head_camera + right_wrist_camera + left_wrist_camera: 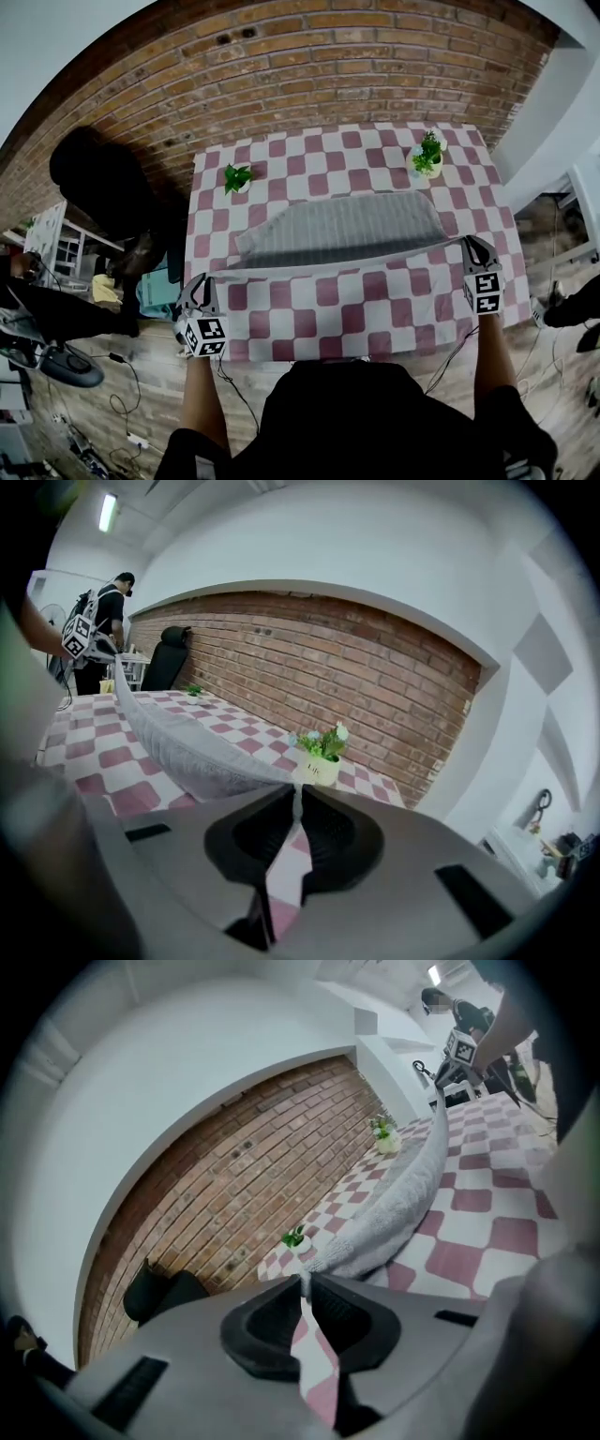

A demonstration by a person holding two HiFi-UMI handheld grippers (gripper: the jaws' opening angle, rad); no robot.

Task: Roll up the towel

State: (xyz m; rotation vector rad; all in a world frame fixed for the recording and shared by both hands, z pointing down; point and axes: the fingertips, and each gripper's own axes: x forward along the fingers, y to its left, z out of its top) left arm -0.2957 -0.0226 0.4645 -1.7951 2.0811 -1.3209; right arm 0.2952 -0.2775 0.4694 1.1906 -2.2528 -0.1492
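My torso (pixel 375 422) covers the table's (pixel 375 309) near edge; near it, the towel's (pixel 337 230) corners vanish between closed jaws. I can't read the tiny print on the far-corner pot (pixel 320 772).

A red-and-white checked tablecloth (pixel 319 314) covered the table by the brick wall (pixel 309 66). Near its far edge sat a small green plant (pixel 237 177) on the left and a flowering potted plant (pixel 428 156) on the right. A black chair (pixel 98 178) stood left of the table, on the wooden floor (pixel 141 375).
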